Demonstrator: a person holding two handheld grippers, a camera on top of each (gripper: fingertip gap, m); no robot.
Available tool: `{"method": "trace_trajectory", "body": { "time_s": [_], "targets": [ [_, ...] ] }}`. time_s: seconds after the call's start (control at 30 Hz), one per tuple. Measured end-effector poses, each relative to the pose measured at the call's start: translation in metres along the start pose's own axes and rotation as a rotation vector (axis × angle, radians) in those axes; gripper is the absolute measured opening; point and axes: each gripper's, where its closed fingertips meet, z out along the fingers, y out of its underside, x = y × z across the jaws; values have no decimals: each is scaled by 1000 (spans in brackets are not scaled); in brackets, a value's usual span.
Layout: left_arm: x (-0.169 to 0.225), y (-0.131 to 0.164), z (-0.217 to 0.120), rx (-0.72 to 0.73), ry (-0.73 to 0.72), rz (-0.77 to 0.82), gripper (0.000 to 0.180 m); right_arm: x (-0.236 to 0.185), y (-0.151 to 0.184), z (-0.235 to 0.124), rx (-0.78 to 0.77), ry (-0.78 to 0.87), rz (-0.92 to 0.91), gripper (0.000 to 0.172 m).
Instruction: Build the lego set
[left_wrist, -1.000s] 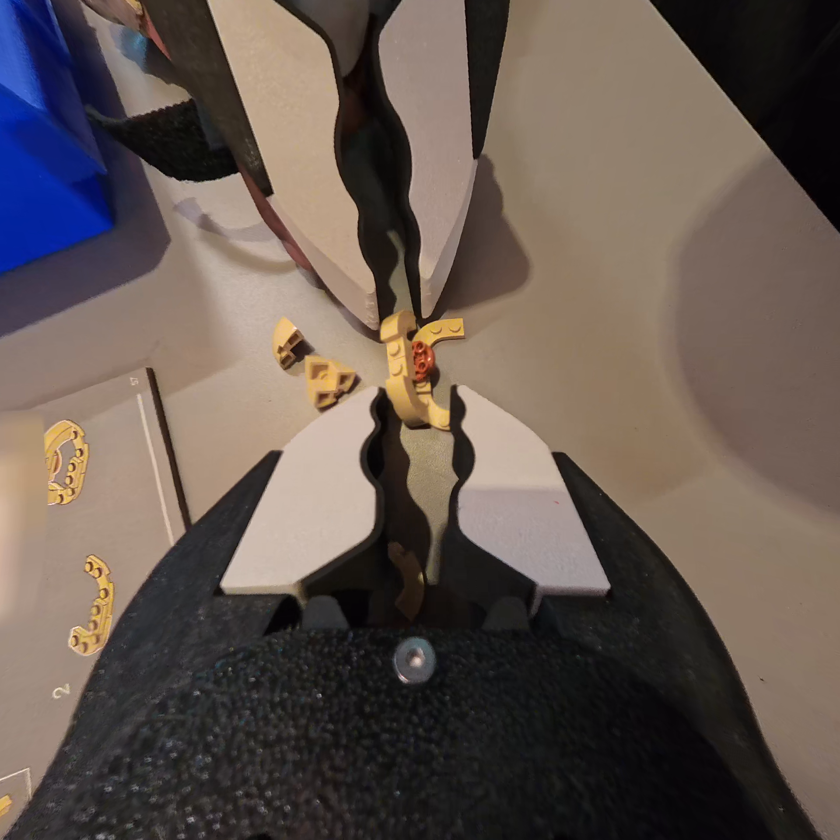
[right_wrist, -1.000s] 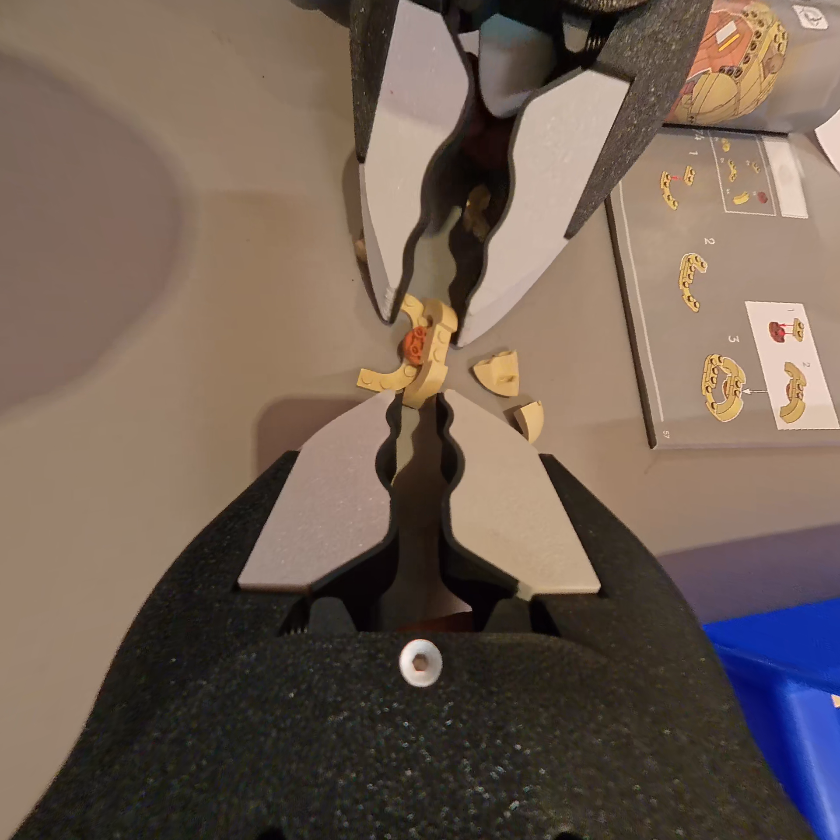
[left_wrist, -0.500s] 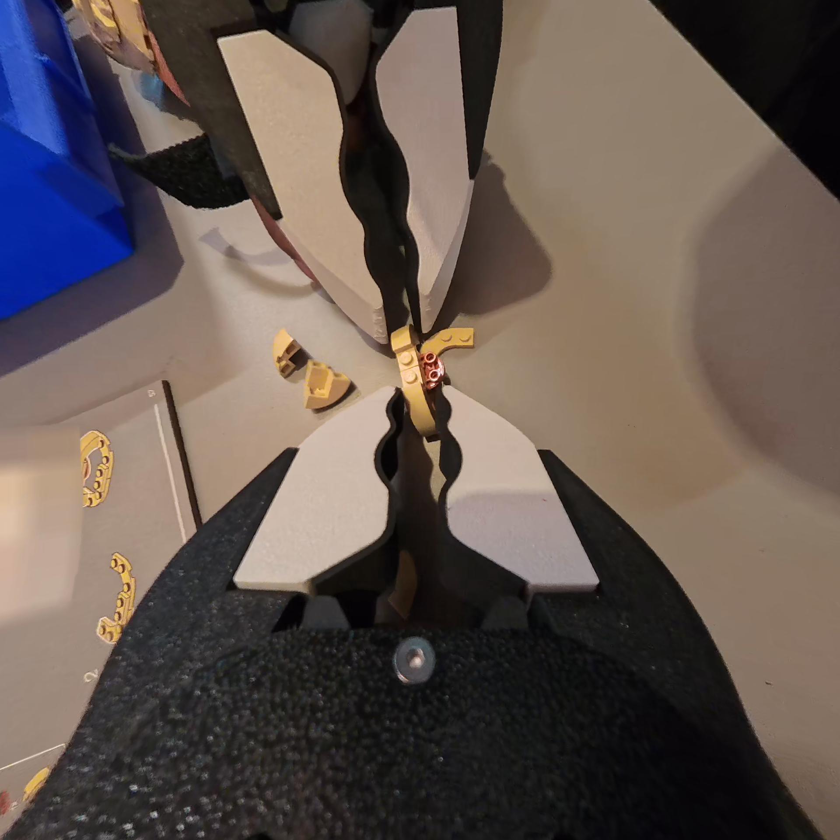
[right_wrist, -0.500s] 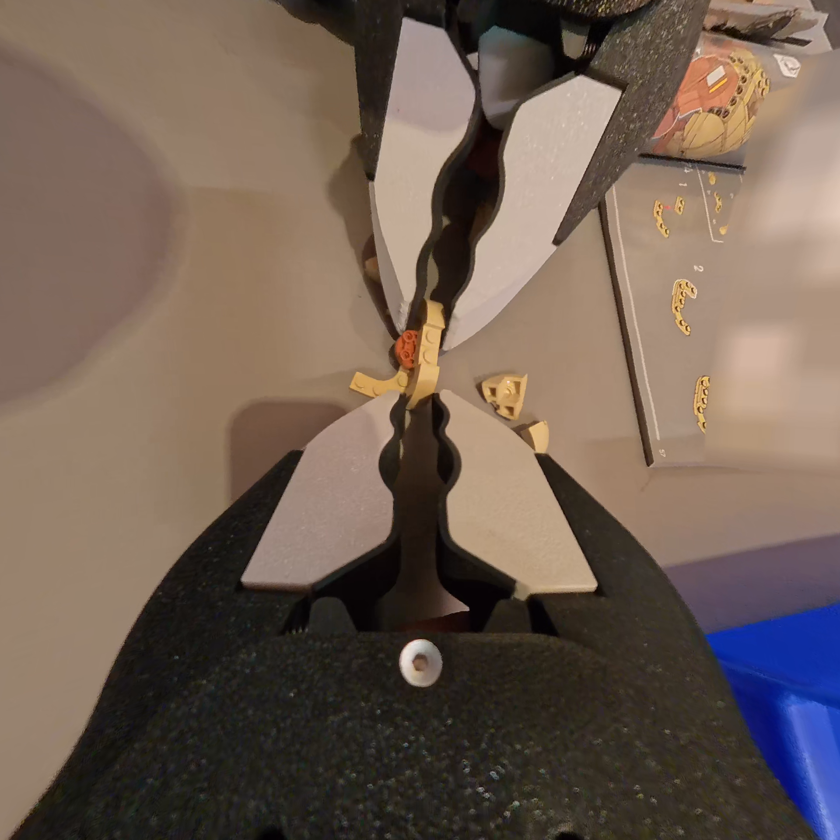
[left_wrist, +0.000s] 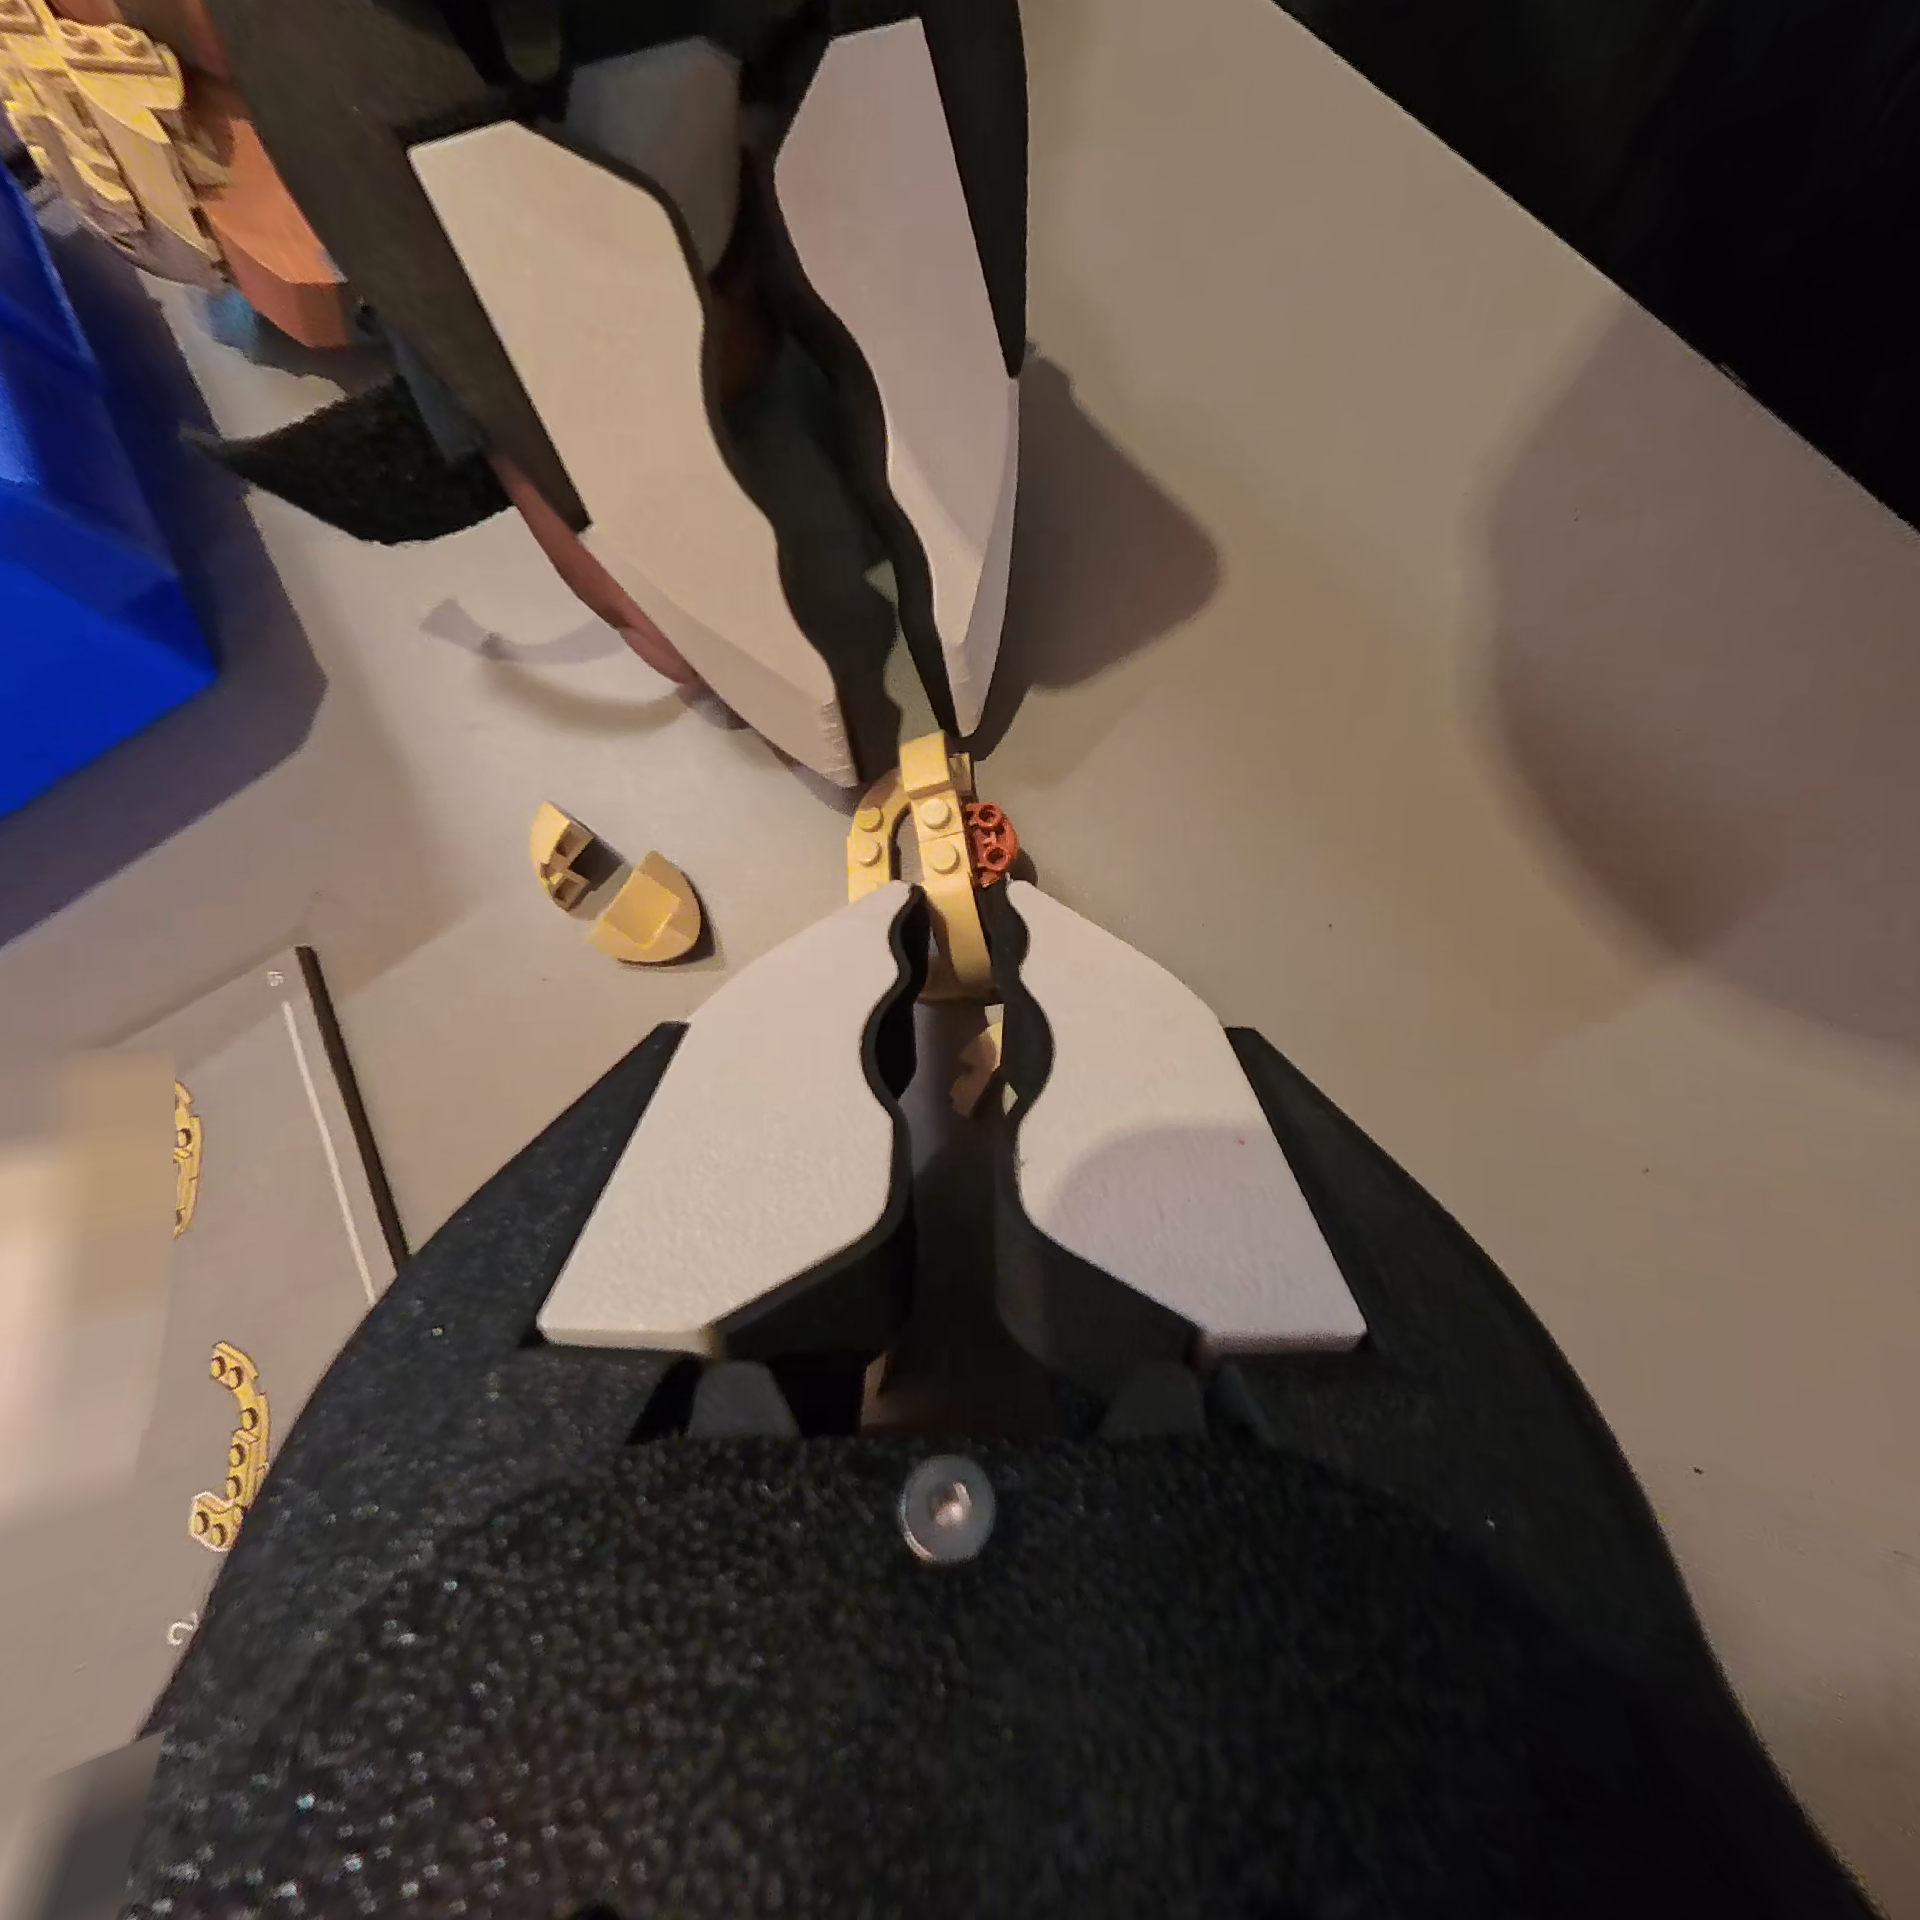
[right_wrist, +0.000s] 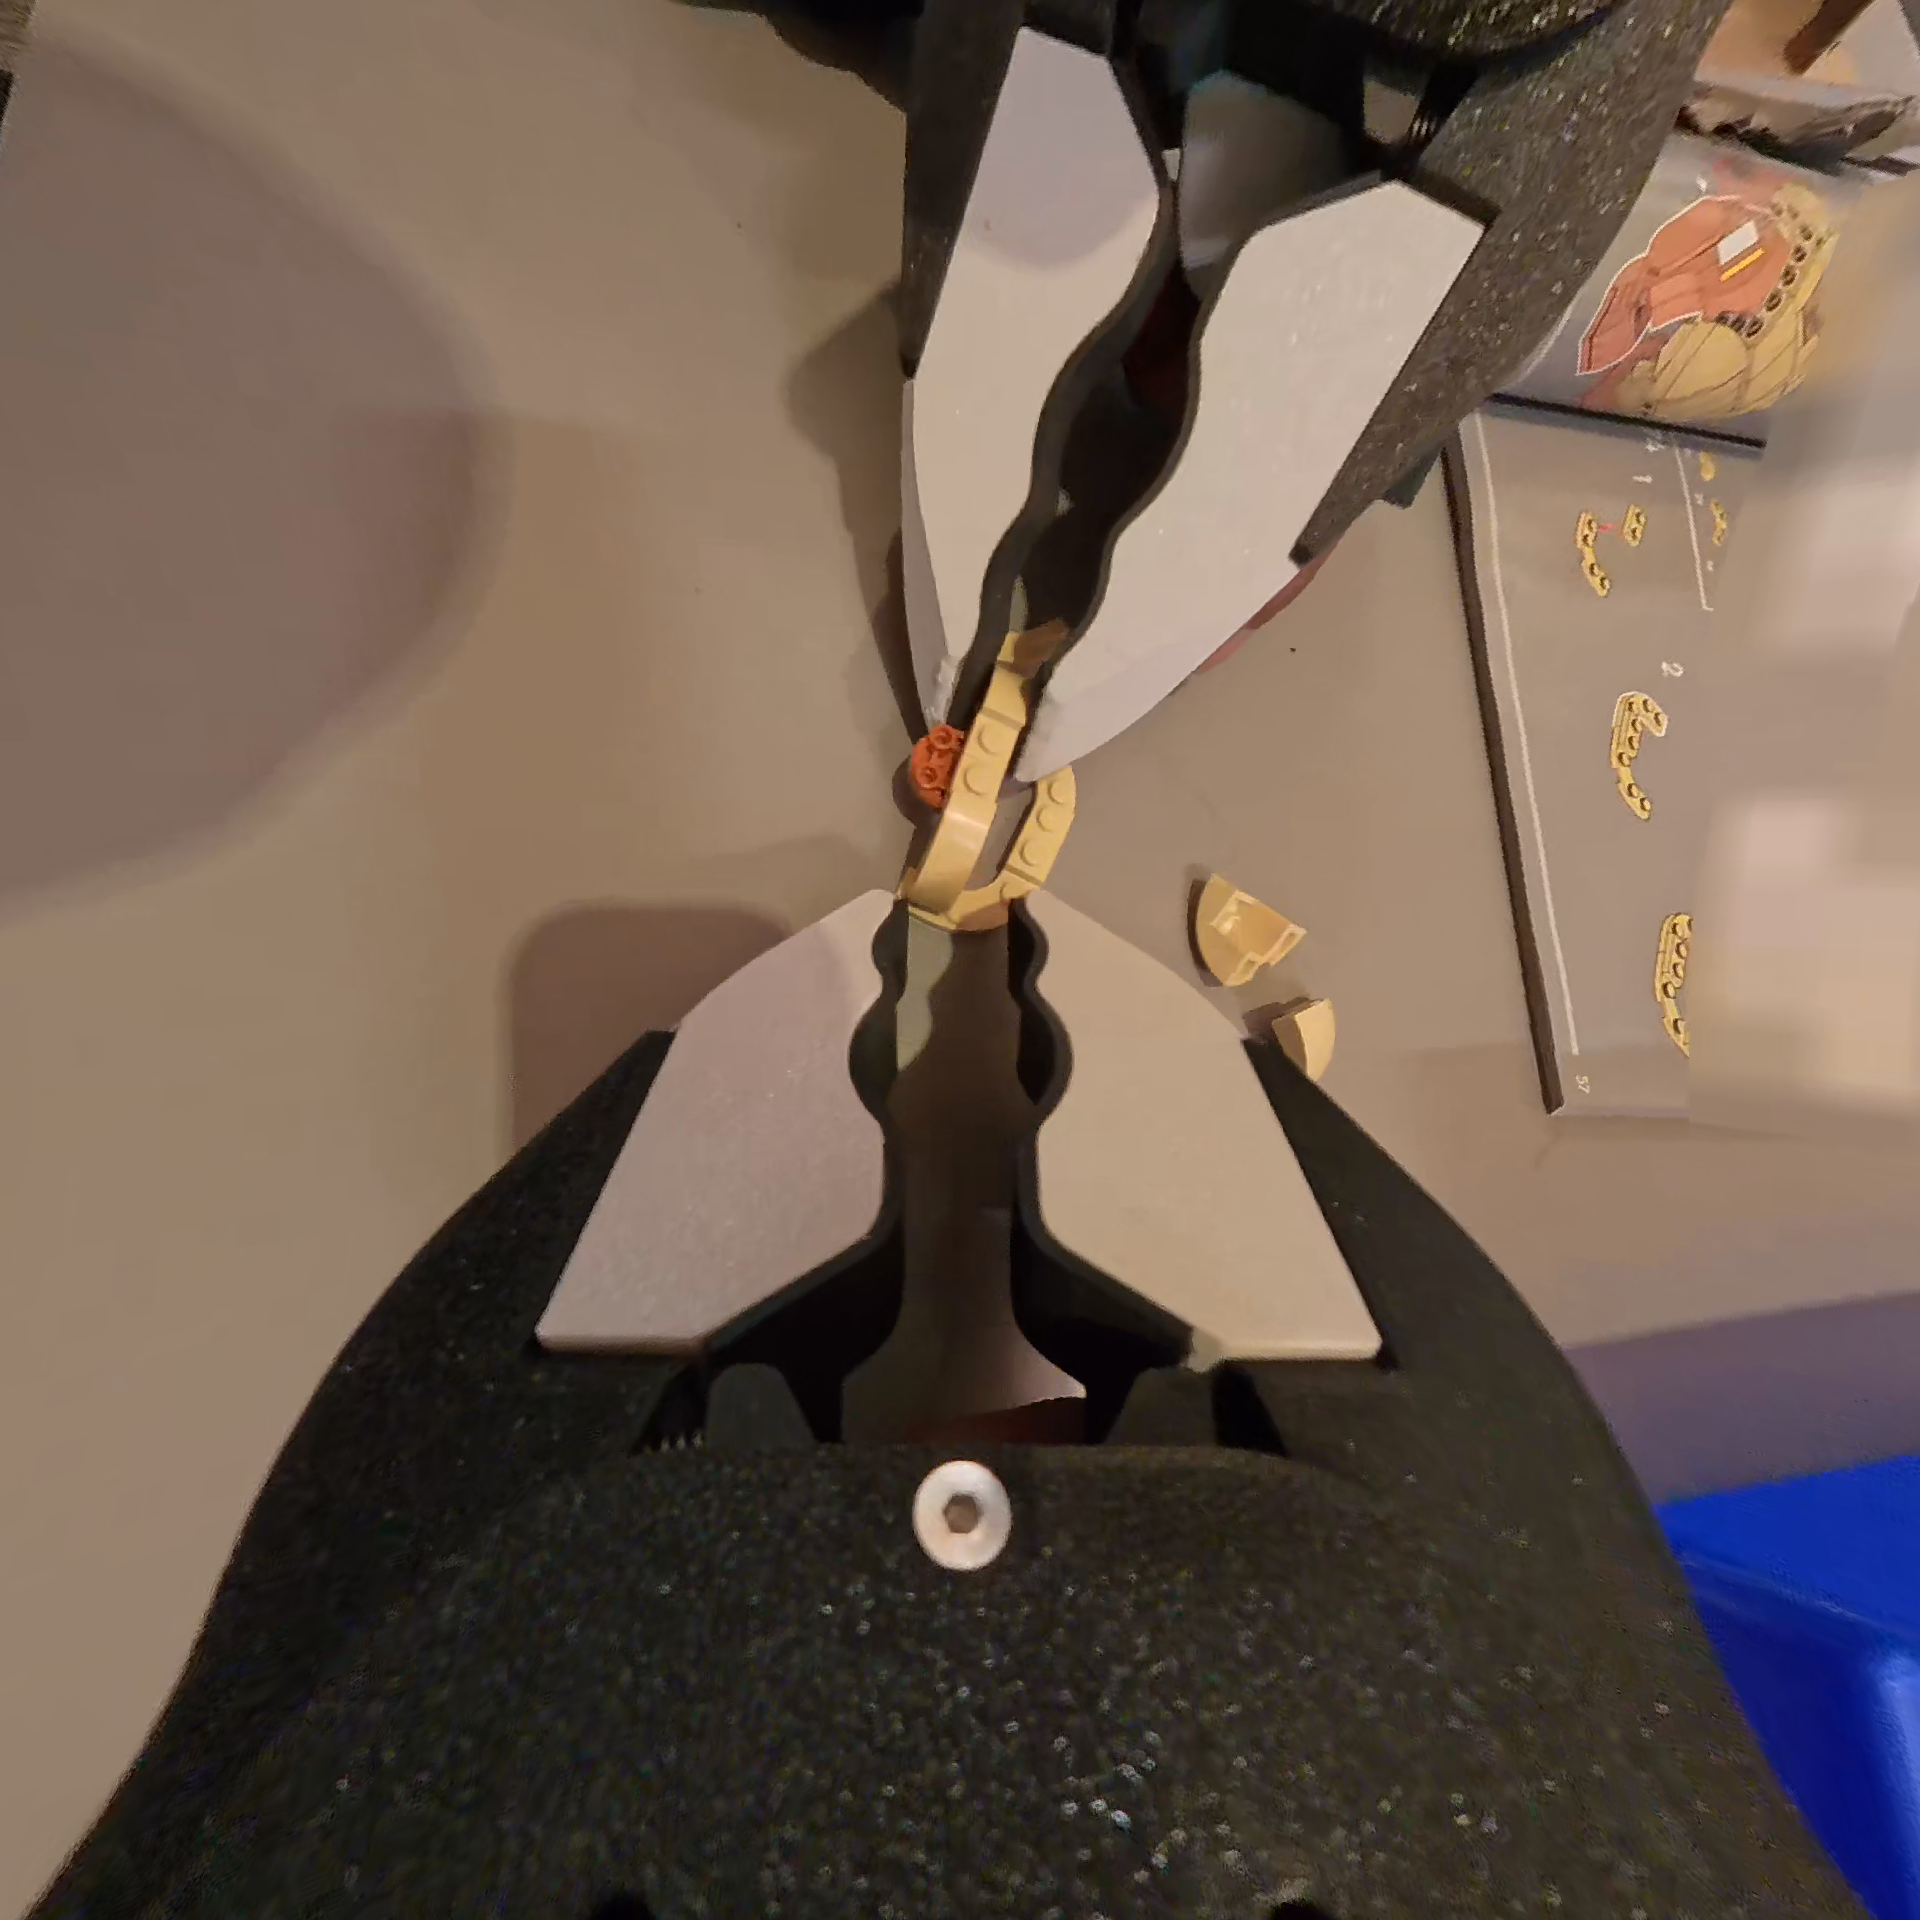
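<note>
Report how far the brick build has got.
Done: two tan arches form a ring, brown piece stuck on its side. In hand: left gripper pinches the ring; right gripper meets its other end. Remaining: two tan wedges loose on table.

From my left wrist view, the brick assembly (left_wrist: 940, 862) sits between my left gripper (left_wrist: 951, 935) and the right gripper (left_wrist: 904, 727) facing it. Two loose pieces (left_wrist: 613, 883) lie left of it; the booklet (left_wrist: 281, 1195) nearer left; a bin (left_wrist: 73, 499) far left

tan curved bricks (left_wrist: 940, 831), rust-orange stud piece (left_wrist: 989, 834), blue bin (left_wrist: 73, 520)
</note>
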Motion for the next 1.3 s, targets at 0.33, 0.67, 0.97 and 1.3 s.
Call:
{"method": "trace_trajectory", "body": {
  "time_s": [0.33, 0.67, 0.97, 1.3],
  "targets": [
    [1, 2, 2, -27, 18, 18, 11, -2, 0, 3, -20, -20, 55, 25],
    [0, 3, 2, -43, 5, 36, 11, -4, -3, 6, -26, -7, 61, 27],
    [-1, 2, -1, -27, 0, 26, 20, -4, -2, 6, -23, -12, 65, 26],
    [-7, 4, -3, -29, -24, 3, 20, -1, -2, 6, -27, 3, 82, 29]
  ]
}}
